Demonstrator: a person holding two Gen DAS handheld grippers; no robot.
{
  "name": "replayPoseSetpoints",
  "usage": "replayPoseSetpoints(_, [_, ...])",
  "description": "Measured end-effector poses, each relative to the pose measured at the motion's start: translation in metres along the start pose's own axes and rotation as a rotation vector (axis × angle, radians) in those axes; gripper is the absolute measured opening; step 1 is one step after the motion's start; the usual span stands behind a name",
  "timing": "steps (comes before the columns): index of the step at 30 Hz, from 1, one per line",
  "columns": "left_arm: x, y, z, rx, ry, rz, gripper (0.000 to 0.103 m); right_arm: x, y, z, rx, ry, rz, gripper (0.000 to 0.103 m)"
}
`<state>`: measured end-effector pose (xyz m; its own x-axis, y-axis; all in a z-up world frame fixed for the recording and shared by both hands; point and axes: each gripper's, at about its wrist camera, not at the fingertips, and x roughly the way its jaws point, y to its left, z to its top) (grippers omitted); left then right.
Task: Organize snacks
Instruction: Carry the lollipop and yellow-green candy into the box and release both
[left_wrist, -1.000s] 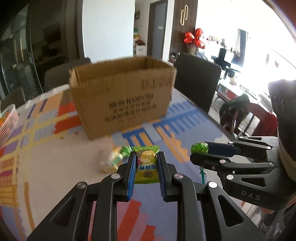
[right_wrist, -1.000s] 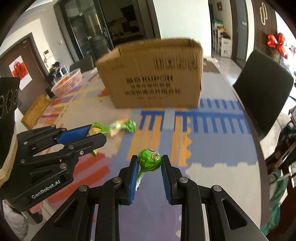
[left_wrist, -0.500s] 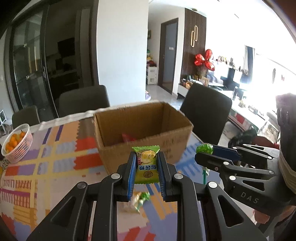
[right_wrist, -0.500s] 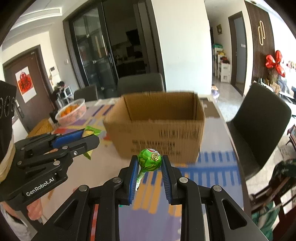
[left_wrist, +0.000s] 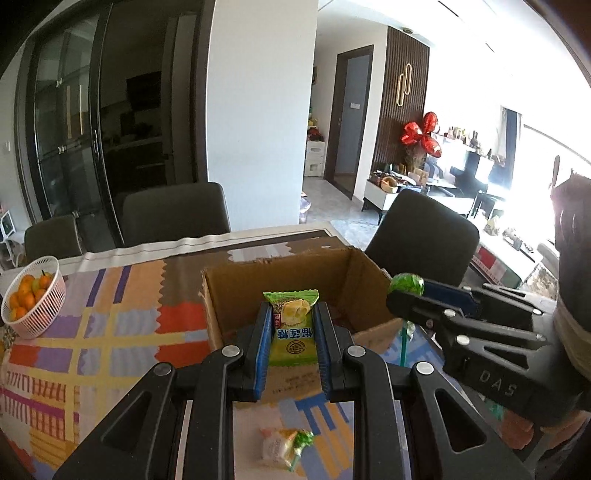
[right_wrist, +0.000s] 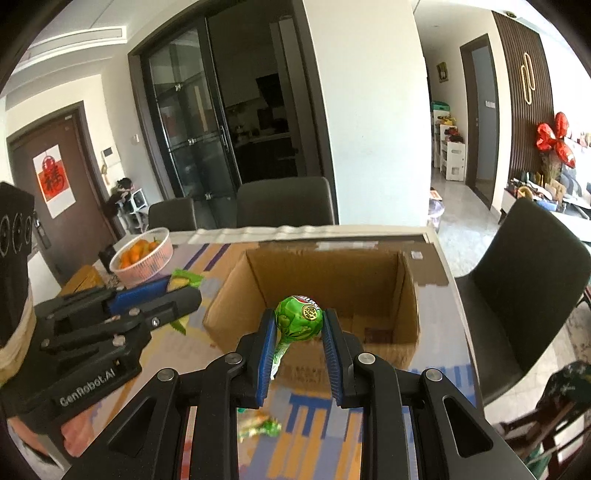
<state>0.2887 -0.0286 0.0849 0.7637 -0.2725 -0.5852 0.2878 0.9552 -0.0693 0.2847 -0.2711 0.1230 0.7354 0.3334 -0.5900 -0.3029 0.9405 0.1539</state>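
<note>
My left gripper (left_wrist: 291, 325) is shut on a green and yellow candy packet (left_wrist: 292, 332), held up in front of the open cardboard box (left_wrist: 221, 291). My right gripper (right_wrist: 299, 325) is shut on a green lollipop (right_wrist: 299, 316), its stick hanging down between the blue pads. Both grippers hover side by side above the near wall of the box (right_wrist: 236, 280). In the left wrist view the right gripper (left_wrist: 404, 291) shows at the right with the lollipop (left_wrist: 406, 283). The left gripper (right_wrist: 177, 290) shows at the left of the right wrist view. A wrapped candy (left_wrist: 286, 446) lies on the table below.
A white basket of oranges (left_wrist: 33, 299) stands at the table's far left. Dark chairs (left_wrist: 173, 212) stand behind the table and one chair (right_wrist: 528, 280) stands at its right side. A colourful patterned cloth (left_wrist: 92, 332) covers the table. Something dark red lies on the box floor (right_wrist: 376, 334).
Both grippers rose and came over the box with their snacks still held. The box's inside now shows from above, and the loose candy has dropped to the bottom of the views.
</note>
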Motion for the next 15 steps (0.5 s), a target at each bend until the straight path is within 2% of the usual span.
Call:
replayPoseSetpoints(5, [0.022,0.005,0.008,-0.003,0.023,0.006,0.023,0.019,-0.006,0.015,-0.003,0.007,-0.033,0.026])
replayPoseSetpoints(15, [0.062,0.004,0.018,0.011,0.062,0.001,0.024,0.061,-0.029,0.026,0.040,0.071,-0.046,0.027])
